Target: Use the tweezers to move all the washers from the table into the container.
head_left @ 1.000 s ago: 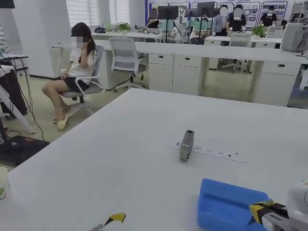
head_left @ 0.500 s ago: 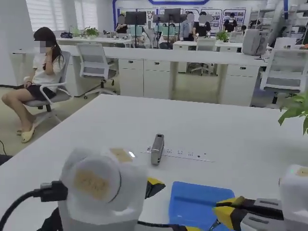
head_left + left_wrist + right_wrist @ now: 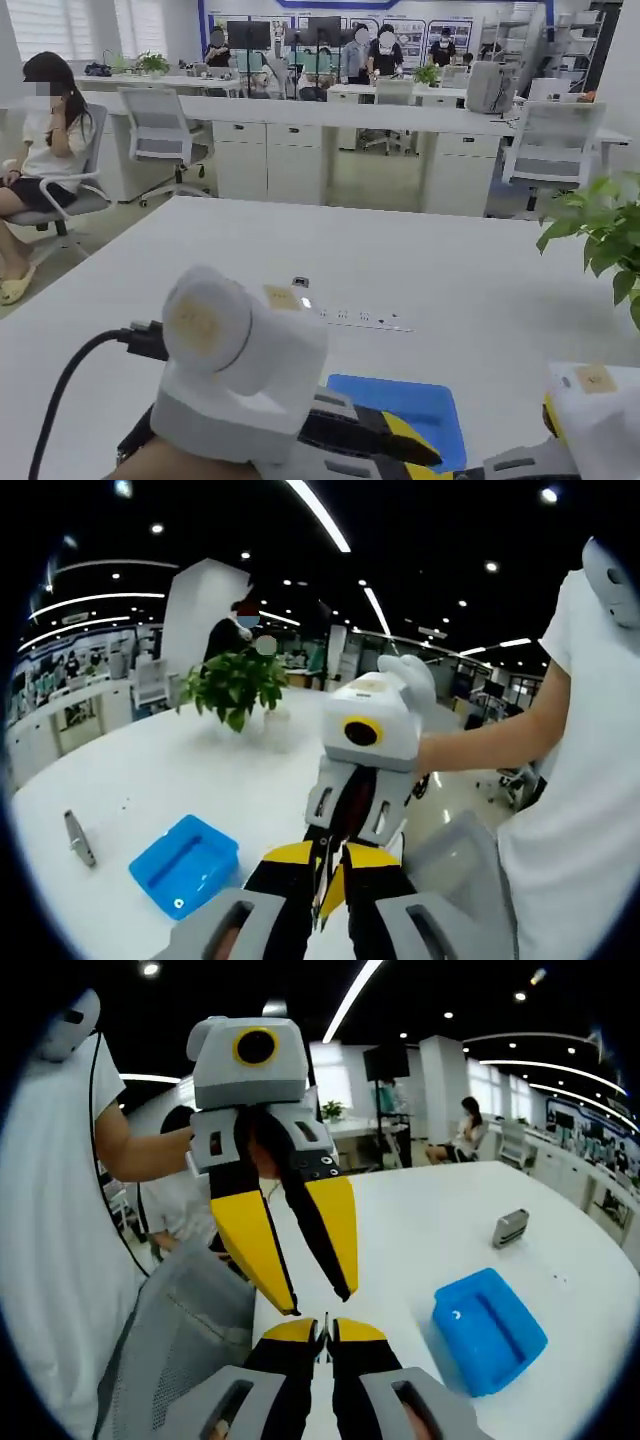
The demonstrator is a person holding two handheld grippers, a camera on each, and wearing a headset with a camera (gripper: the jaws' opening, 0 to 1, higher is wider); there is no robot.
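Workbench close-up: the left gripper point(image 3: 318, 1298), jaws spread apart, faces the right gripper point(image 3: 327, 1328), its tips pressed together, just short of the blue container point(image 3: 488, 1330) on the white table point(image 3: 440, 1215). Beyond the container lies a grey block point(image 3: 510, 1227); farther off, a potted plant point(image 3: 235, 685).

- The right tongs point(image 3: 325, 1338) are pressed together at the edge of the white counter point(image 3: 420, 1230).
- The left tongs point(image 3: 318, 1303) point at them, spread apart.
- A blue container point(image 3: 490, 1332) sits nearby.
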